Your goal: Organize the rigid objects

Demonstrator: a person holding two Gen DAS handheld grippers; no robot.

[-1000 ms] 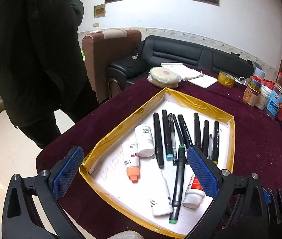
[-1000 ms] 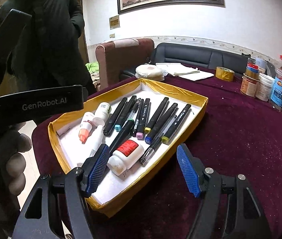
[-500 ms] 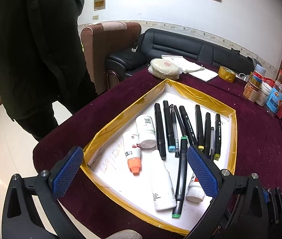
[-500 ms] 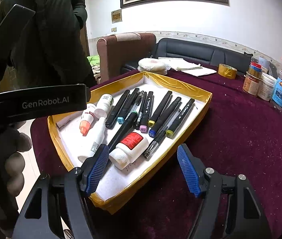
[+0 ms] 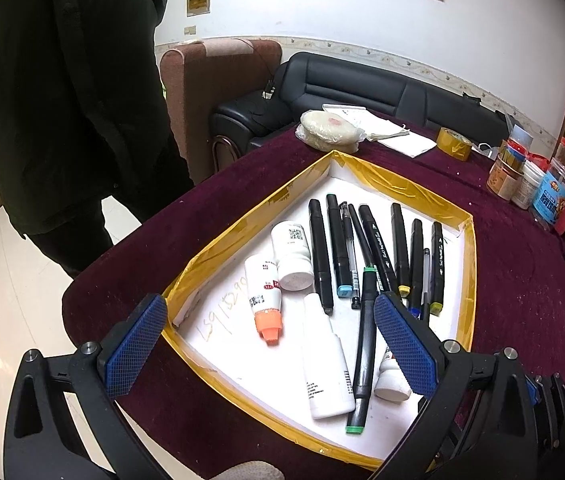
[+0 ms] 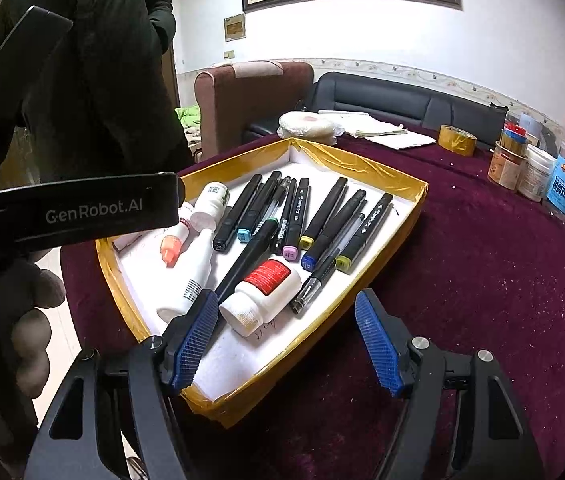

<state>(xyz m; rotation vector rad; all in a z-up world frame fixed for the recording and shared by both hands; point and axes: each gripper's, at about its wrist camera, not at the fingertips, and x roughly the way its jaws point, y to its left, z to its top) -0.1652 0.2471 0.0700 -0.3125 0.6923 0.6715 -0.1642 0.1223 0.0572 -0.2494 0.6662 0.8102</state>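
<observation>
Tray (image 5: 468, 264) lies beneath both gaping, empty tongs (image 5: 268, 340).

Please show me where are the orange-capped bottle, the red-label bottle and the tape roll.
orange-capped bottle (image 5: 263, 289): left wrist view, on its white body above the cap.
red-label bottle (image 6: 268, 277): right wrist view, on the red label.
tape roll (image 6: 457, 140): right wrist view, on its outer yellow band.

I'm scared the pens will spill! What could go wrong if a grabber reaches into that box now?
The green-tipped marker lies slanted against the red-label bottle, so grabbing one could nudge the other. The tray sits near the table edge; a push might slide it off. Both the right gripper and the left gripper are open.
</observation>
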